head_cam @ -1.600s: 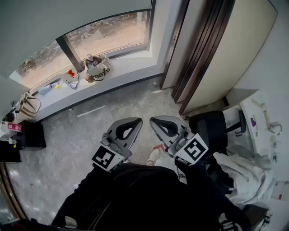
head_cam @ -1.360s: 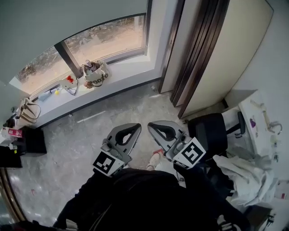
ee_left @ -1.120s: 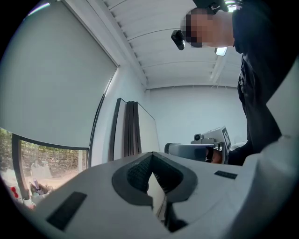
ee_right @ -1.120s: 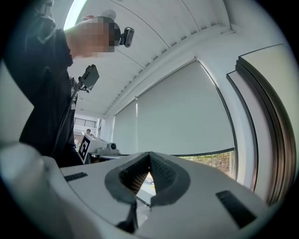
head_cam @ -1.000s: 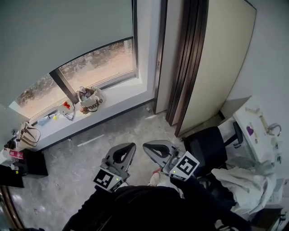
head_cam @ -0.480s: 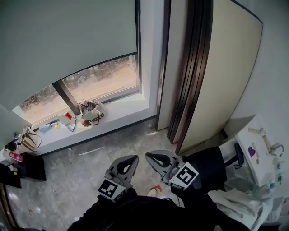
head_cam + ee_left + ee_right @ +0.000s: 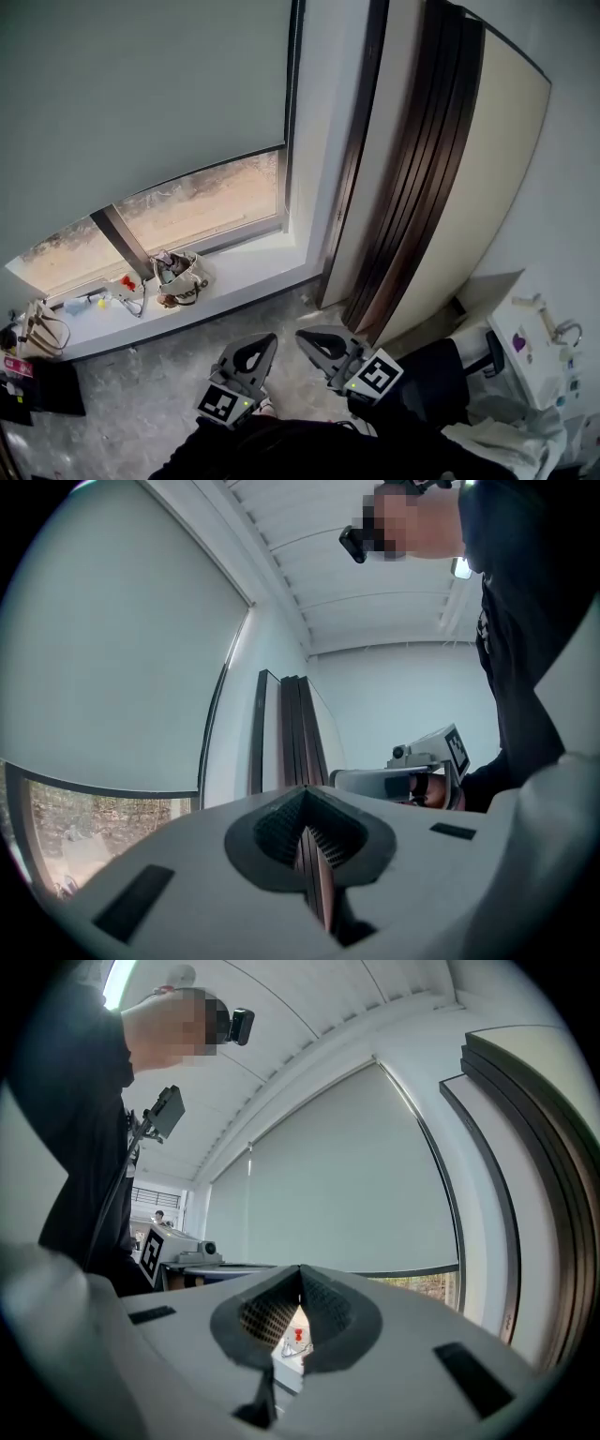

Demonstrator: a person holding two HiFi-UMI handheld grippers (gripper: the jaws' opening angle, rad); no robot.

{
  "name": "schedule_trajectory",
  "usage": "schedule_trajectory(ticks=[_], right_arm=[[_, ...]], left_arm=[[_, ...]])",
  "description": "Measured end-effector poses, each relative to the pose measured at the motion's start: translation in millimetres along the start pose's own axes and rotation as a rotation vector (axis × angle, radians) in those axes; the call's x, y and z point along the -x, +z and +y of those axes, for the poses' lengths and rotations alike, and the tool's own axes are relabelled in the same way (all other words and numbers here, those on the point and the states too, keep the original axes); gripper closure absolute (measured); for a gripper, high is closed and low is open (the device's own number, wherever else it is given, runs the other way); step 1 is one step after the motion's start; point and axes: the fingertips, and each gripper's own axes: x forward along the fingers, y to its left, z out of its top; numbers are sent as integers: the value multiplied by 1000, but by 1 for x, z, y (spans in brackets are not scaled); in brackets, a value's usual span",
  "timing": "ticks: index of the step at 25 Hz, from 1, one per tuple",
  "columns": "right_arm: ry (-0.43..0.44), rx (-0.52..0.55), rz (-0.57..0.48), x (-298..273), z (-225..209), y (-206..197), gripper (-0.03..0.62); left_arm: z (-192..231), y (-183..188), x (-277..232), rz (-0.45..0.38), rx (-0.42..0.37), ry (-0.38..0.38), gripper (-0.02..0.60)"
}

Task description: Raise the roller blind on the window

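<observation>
The left gripper (image 7: 262, 341) and the right gripper (image 7: 305, 337) are held side by side, low in front of the person, each with its jaws pressed together on nothing. Beyond them the roller blind (image 7: 141, 94) hangs over most of the window (image 7: 202, 197), and a strip of glass shows under its bottom edge. On the sill (image 7: 253, 267), a small bag (image 7: 178, 278) stands about midway along and another bag (image 7: 33, 328) sits at the left end. Dark-edged panels (image 7: 412, 187) stand to the window's right.
</observation>
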Motion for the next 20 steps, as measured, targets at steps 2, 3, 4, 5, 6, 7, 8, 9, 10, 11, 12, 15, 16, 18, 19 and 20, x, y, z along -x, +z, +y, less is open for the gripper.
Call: schedule_trajectory(ticks=[2, 3, 4, 5, 6, 7, 8, 9, 10, 11, 12, 15, 16, 18, 19, 20], right_arm=[[-10, 16, -8, -30, -15, 9, 591], [-18, 24, -10, -45, -22, 12, 591], [-29, 28, -11, -59, -29, 14, 591], [-40, 30, -13, -72, -36, 15, 591], [-51, 36, -15, -84, -44, 15, 592], [-62, 40, -14, -94, -52, 13, 591], [-75, 41, -11, -103, -60, 12, 591], [-87, 37, -6, -110, -68, 12, 591], [-98, 32, -2, -116, -77, 12, 591], [-105, 29, 1, -121, -85, 12, 592], [-110, 28, 4, -126, -94, 12, 591], [-119, 29, 8, -137, -123, 10, 591], [-120, 27, 5, -141, -134, 9, 591], [-119, 27, -6, -149, -158, 7, 591], [-115, 32, -11, -154, -171, 8, 591], [-107, 38, -13, -158, -184, 9, 591]], left_arm=[[29, 8, -7, -12, -4, -24, 580], [44, 10, -10, -13, -3, -37, 580], [59, 12, -12, -12, -1, -49, 580], [74, 14, -16, -11, 4, -59, 580], [87, 15, -20, -12, 11, -70, 580], [100, 16, -26, -14, 16, -79, 580], [110, 17, -32, -14, 21, -86, 580], [119, 18, -38, -12, 24, -91, 580], [127, 18, -45, -7, 27, -95, 580], [134, 18, -51, -4, 32, -98, 580], [141, 18, -58, -2, 37, -100, 580], [163, 15, -79, -1, 48, -101, 580], [170, 13, -87, 2, 49, -98, 580], [187, 9, -105, 12, 51, -87, 580], [195, 8, -115, 14, 47, -82, 580], [202, 8, -126, 14, 39, -76, 579]])
